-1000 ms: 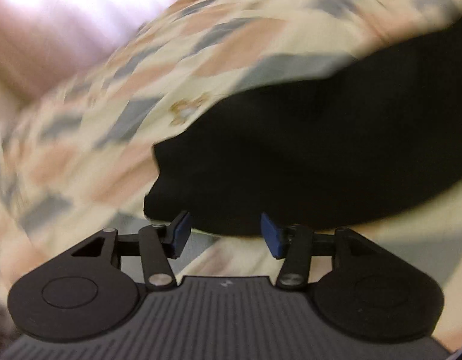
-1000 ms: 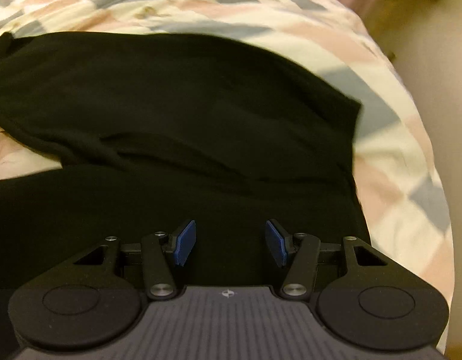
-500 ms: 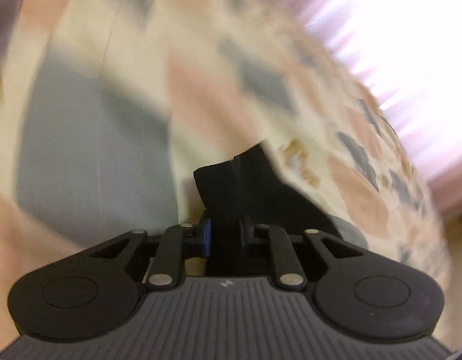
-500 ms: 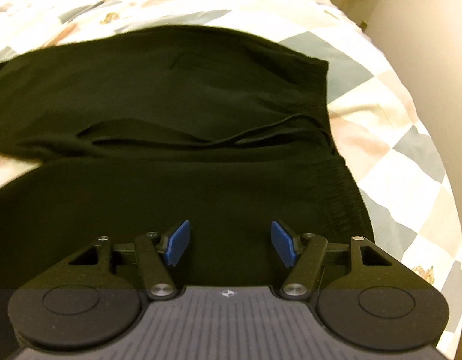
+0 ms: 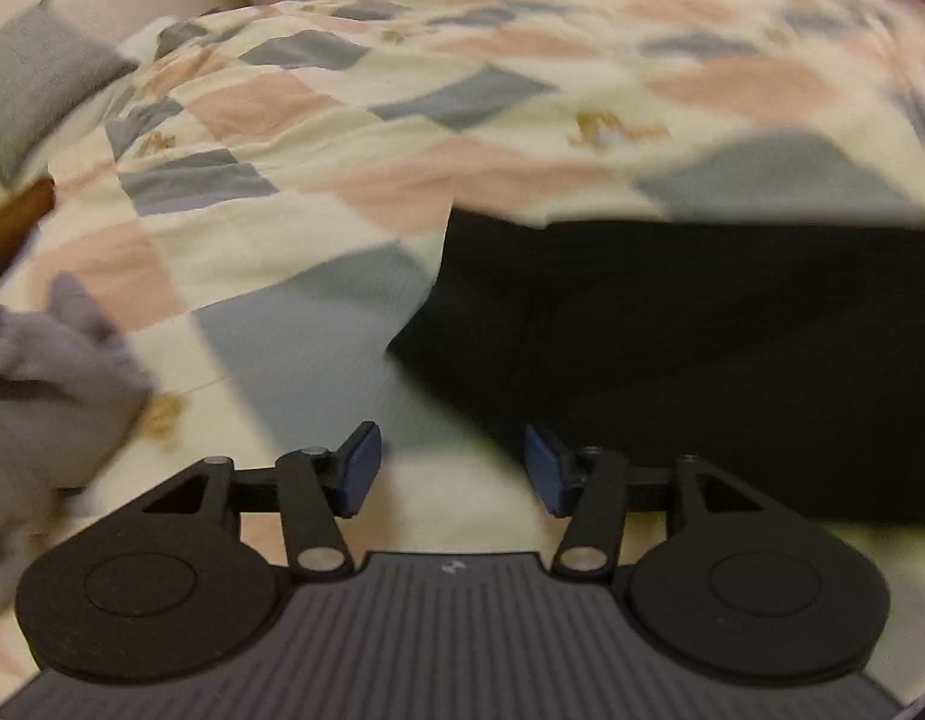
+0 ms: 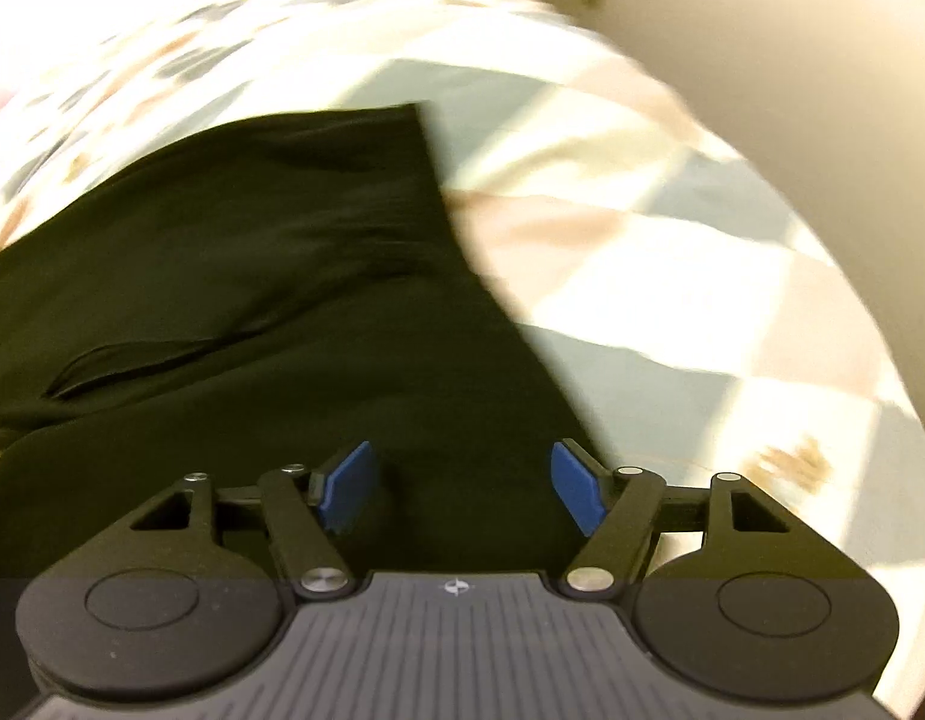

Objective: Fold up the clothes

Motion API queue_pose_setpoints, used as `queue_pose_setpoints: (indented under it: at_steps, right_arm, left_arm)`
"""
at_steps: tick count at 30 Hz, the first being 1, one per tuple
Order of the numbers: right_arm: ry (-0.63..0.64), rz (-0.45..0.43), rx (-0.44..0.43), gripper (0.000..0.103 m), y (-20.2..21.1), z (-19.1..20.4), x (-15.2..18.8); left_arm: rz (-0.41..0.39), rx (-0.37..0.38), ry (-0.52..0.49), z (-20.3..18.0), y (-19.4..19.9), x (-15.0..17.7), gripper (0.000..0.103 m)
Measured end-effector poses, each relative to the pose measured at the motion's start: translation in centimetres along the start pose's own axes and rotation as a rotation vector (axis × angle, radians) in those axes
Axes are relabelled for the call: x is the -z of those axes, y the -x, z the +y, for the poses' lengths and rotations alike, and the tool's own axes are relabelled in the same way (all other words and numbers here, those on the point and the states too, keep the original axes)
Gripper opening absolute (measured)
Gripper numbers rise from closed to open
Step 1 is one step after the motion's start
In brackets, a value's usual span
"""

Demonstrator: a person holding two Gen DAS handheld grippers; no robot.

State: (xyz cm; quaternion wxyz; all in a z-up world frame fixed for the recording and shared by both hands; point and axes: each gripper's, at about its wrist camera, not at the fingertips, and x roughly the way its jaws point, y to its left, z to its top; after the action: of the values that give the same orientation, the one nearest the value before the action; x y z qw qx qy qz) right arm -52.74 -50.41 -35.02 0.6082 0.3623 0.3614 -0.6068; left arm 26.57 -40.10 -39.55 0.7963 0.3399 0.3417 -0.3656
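Lying on a bed under a patchwork quilt (image 5: 354, 120) of cream, pink and grey squares, a black garment (image 5: 702, 348) is spread with at least 1 layer doubled over itself; a fold line runs across it in the right wrist view (image 6: 240, 300). That suggests the folding is partly done, though blur makes the garment's outline hard to judge, and further folds may remain. The left gripper (image 5: 447, 468) hovers at the garment's corner with its blue pads apart, holding nothing. The right gripper (image 6: 462, 489) hangs over the black cloth, jaws wide and empty. A crumpled grey garment (image 5: 48, 396) sits at the left edge, seemingly unfolded. No brand, label or writing is readable.
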Motion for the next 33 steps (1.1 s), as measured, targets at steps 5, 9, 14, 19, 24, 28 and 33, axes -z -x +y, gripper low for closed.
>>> queue_pose_setpoints:
  at_steps: [5, 9, 14, 19, 24, 28, 33]
  right_arm:
    - [-0.237, 0.038, -0.113, 0.071, 0.3, -6.2, 3.2]
    - [-0.433, 0.074, -0.223, 0.071, 0.4, -10.9, 5.9]
    - [-0.486, 0.121, -0.353, 0.071, -0.5, -12.4, 7.0]
    - [-0.388, 0.156, -0.380, 0.071, -0.9, -12.9, 6.7]
    - [-0.397, 0.179, -0.381, 0.073, -1.7, -13.4, 7.0]
    - [-0.400, 0.178, -0.367, 0.074, -2.5, -12.2, 7.1]
    - [-0.402, 0.179, -0.353, 0.076, -2.9, -10.6, 7.2]
  left_arm:
    - [0.103, 0.083, 0.119, 0.3, 9.9, 8.6, 0.050]
    - [0.176, 0.213, 0.318, 0.2, 19.3, 17.0, 0.053]
    - [0.189, 0.342, 0.626, -1.0, 28.5, 27.1, 0.061]
    - [0.119, 0.294, 0.997, 1.8, 31.1, 35.0, 0.062]
    - [0.046, 0.252, 1.140, 4.6, 29.4, 37.8, 0.074]
    - [0.068, 0.258, 1.248, 5.8, 26.6, 39.2, 0.080]
    - [0.106, 0.276, 1.382, 7.1, 24.6, 41.1, 0.064]
